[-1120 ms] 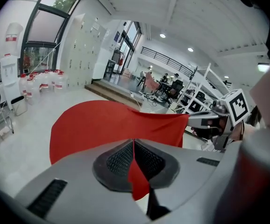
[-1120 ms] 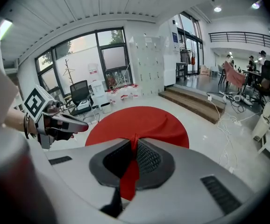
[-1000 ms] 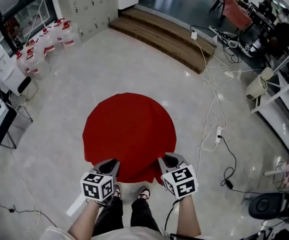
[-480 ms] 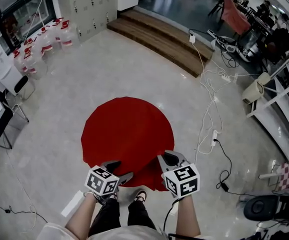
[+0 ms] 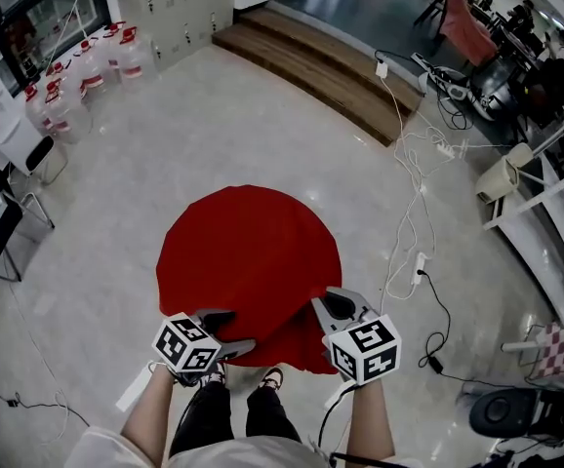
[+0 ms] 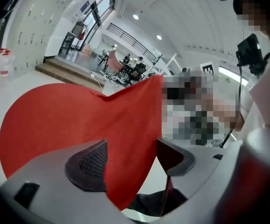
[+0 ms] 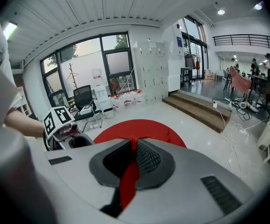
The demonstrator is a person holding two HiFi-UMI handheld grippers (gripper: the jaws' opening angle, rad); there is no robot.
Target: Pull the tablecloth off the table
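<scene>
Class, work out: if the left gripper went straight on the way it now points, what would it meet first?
Most likely the red tablecloth: its lifted edge hangs between the jaws of the left gripper, which have just been opening.

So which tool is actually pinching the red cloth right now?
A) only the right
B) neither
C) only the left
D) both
A: the right tool is clamped on a fold of the tablecloth, while the left tool has just been opening its jaws, with the cloth loose between them.
</scene>
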